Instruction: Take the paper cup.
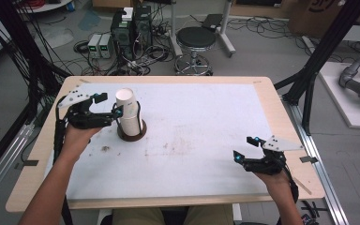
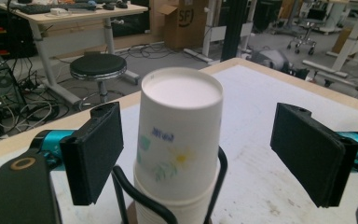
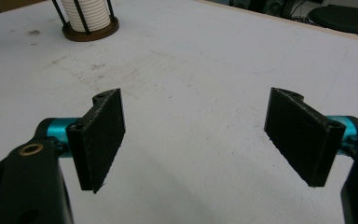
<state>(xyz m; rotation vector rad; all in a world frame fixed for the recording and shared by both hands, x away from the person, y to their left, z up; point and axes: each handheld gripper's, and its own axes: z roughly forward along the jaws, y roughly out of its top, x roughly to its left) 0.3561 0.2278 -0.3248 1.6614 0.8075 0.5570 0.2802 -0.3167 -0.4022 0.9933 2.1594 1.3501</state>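
On the white table top (image 1: 192, 140) with its pale wooden edge, a stack of white paper cups (image 1: 127, 112) stands upside down in a round brown wooden holder with thin black wire posts (image 1: 132, 132), at about ten o'clock from the middle of the board. The top cup carries a small flower print and blue letters, as the left gripper view shows.

The left gripper (image 1: 117, 112) is at the nine o'clock side of the stack, held level with the top cup. Its two black jaws are spread apart, one on each side of the cup, and neither pad touches the paper; I see a gap on both sides. So the step in hand, as I judge it, is the approach for taking the top cup from the stack.

The right gripper (image 1: 243, 149) waits at about four o'clock, well apart from the holder, with jaws wide open and nothing between them.

The next move probably calls for a gentle closing on the top cup, because thin paper dents easily, and then a straight lift so the lower cups stay in the holder
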